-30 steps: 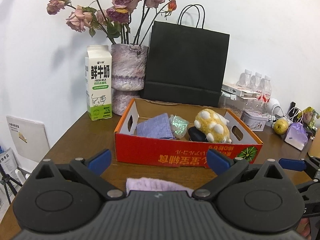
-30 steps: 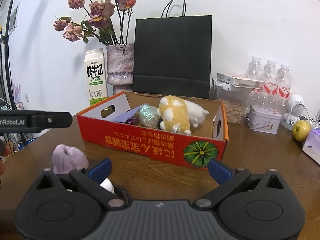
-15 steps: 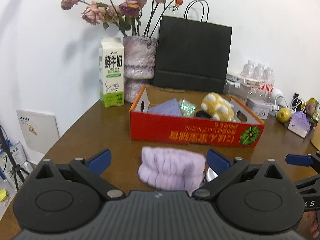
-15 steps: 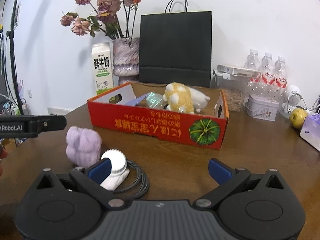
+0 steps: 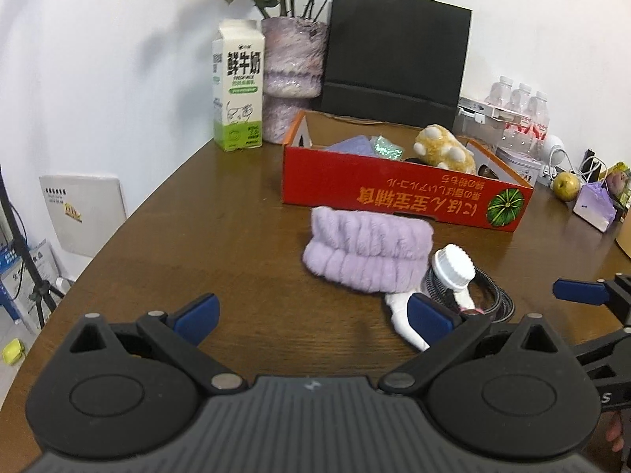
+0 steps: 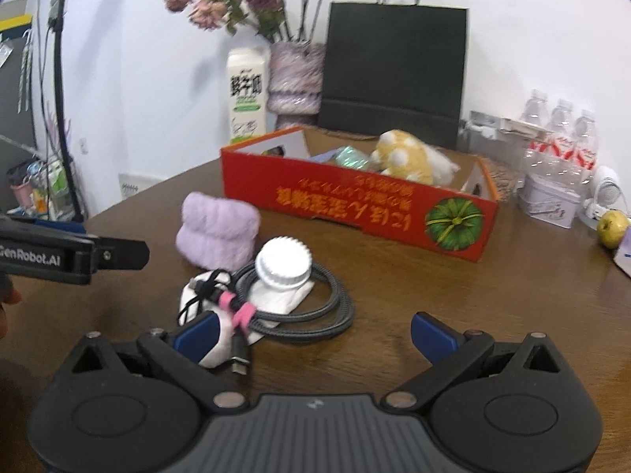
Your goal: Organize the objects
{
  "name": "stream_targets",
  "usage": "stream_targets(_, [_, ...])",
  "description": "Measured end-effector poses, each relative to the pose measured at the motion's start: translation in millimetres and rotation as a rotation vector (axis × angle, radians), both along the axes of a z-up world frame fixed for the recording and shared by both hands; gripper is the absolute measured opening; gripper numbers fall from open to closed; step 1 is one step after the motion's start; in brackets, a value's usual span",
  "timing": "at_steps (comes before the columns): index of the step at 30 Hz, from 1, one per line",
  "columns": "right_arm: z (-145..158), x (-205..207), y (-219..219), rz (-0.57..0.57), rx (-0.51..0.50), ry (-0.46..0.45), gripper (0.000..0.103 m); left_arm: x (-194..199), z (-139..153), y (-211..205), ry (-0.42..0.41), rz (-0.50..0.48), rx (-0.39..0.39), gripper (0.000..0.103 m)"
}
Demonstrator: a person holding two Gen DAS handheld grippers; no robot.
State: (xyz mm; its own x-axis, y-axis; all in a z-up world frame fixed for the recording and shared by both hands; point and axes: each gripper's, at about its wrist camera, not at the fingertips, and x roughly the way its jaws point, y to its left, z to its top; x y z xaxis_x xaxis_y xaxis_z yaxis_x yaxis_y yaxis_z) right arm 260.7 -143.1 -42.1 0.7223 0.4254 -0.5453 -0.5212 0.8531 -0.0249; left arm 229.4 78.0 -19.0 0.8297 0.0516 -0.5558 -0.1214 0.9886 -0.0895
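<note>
A red cardboard box [image 5: 394, 193] [image 6: 355, 205] stands on the brown table and holds a yellow plush toy [image 5: 443, 149] [image 6: 406, 157], a purple cloth [image 5: 353, 144] and a shiny green packet [image 5: 386, 145]. In front of it lie a fluffy lilac headband [image 5: 366, 248] [image 6: 217, 234], a white facial brush [image 5: 451, 270] [image 6: 282, 268] and a coiled grey cable [image 5: 487, 299] [image 6: 307, 307]. My left gripper [image 5: 311, 319] is open and empty, short of the headband. My right gripper [image 6: 313, 333] is open and empty, just short of the cable and brush.
A milk carton [image 5: 238, 82], a vase of dried roses [image 5: 292, 79] and a black paper bag [image 5: 394, 59] stand behind the box. Water bottles [image 6: 560, 134], a tin [image 6: 550, 201], a green fruit [image 6: 611, 228] and a lilac pouch [image 5: 595, 205] crowd the right side. The table edge curves at left.
Both grippers have pulled back from the box and risen. The headband, brush and cable now show in full on the table. Both grippers stay open.
</note>
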Motion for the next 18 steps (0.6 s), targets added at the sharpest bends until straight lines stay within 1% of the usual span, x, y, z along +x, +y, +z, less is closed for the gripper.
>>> stream_targets(5, [-6, 18, 13, 0.026, -0.005, 0.058, 0.103, 0, -2, 6, 0.018, 0.0, -0.019, 0.103])
stream_targets(9, [-11, 38, 27, 0.056, -0.024, 0.096, 0.103, 2, -5, 5, 0.044, -0.001, -0.015, 0.103])
stream_targets(12, [-13, 49, 32, 0.079, 0.002, 0.124, 0.103, 2, -7, 5, 0.05, -0.01, -0.018, 0.103])
stream_targets(18, [-16, 63, 34, 0.114, 0.045, 0.148, 0.103, 1, -7, 3, 0.049, -0.01, -0.02, 0.103])
